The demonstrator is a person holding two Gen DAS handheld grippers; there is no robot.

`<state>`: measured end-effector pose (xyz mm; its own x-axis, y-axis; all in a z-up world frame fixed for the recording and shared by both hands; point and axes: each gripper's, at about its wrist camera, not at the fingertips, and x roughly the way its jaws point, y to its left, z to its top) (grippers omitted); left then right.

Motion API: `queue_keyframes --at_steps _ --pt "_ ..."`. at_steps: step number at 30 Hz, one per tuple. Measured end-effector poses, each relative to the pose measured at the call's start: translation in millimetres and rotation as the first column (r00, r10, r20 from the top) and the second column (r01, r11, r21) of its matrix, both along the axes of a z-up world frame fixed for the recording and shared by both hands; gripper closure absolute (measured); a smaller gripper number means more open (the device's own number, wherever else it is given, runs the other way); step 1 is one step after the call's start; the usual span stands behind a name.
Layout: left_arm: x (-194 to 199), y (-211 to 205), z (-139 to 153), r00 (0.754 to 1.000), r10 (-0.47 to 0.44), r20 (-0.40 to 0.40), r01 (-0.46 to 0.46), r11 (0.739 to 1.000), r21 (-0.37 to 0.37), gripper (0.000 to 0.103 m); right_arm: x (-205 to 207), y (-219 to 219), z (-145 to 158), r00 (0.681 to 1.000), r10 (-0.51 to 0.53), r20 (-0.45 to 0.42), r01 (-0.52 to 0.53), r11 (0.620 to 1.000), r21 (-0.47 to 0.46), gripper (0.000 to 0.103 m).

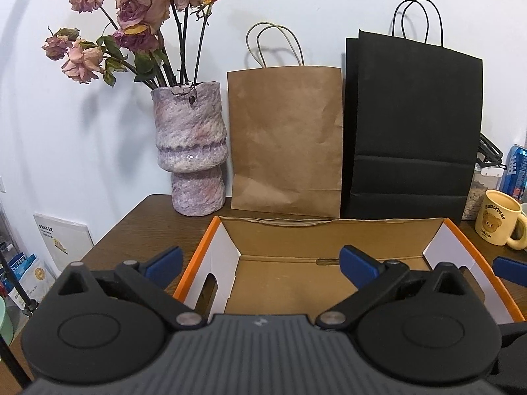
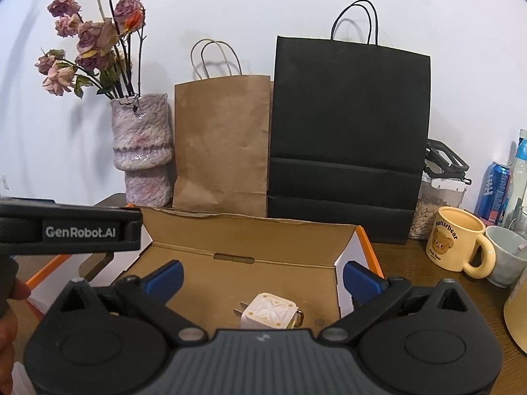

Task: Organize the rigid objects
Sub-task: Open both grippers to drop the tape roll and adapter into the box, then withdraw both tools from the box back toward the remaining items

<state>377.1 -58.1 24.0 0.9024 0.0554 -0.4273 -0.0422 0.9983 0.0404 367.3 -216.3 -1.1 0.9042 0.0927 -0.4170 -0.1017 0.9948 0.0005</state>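
A small white cube-shaped plug adapter [image 2: 268,312] lies on the floor of an open brown cardboard box with orange-edged walls [image 2: 369,247], its lower part cut off by the body of the right gripper [image 2: 262,278], whose blue-padded jaws stand wide apart and hold nothing. The left gripper [image 1: 262,260] is likewise spread fully open and empty over the same box, one fingertip outside the left wall and the other above the bare floor; the adapter does not show in that view. In the right wrist view the left tool's black side crosses the box's left wall, with part of a hand [image 2: 8,326] at the frame edge. The box sits on a dark wooden table [image 1: 138,230], its torn back flap close to a brown paper bag [image 1: 285,138] and a black paper bag [image 1: 413,125] leaning on a white wall. A mottled purple ceramic vase of dried roses [image 1: 191,148] stands left; a cream bear-print mug [image 2: 457,242], a blue can [image 2: 494,191] and a half-hidden clip-lid jar [image 2: 438,197] crowd the right.
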Motion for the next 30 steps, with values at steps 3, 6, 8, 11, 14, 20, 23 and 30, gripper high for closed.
queue_keyframes --at_steps 3,6,8,11,14,20,23,30 --pt "-1.6 0.4 1.7 1.000 -0.002 -0.001 0.002 1.000 -0.002 0.000 -3.9 -0.3 3.2 1.000 -0.001 0.006 0.001 1.000 -0.003 0.000" --pt "-5.7 0.4 3.3 1.000 -0.003 -0.001 0.003 1.000 -0.003 0.000 -8.6 -0.5 6.0 1.000 -0.001 0.012 0.001 1.000 -0.005 0.000" --pt "-8.4 0.9 4.8 1.000 -0.005 0.001 0.005 1.000 -0.004 0.000 -12.0 -0.6 7.8 1.000 0.000 0.016 0.000 1.000 -0.007 0.000" --pt "-13.4 1.5 6.4 1.000 -0.009 0.005 0.010 1.000 -0.007 0.000 -17.2 -0.7 10.8 1.000 0.001 0.025 -0.001 1.000 -0.012 0.000" --pt "-19.8 2.0 8.7 1.000 -0.011 0.012 0.011 1.000 -0.010 0.000 -23.1 -0.6 13.5 0.999 0.004 0.036 -0.003 1.000 -0.020 0.000" --pt "-31.7 5.1 12.9 1.000 -0.013 0.017 0.013 1.000 -0.022 0.000 -35.4 -1.9 17.7 0.999 0.003 0.046 -0.002 1.000 -0.016 0.000" --pt "-39.0 5.8 14.2 1.000 -0.012 0.018 0.013 1.000 -0.024 0.000 -41.9 -2.7 18.8 0.999 0.003 0.049 -0.002 1.000 -0.014 0.000" --pt "-54.5 7.4 16.2 1.000 -0.014 0.019 0.015 0.999 -0.030 0.000 -58.0 -5.1 20.7 0.999 0.002 0.053 -0.001 1.000 -0.010 0.000"
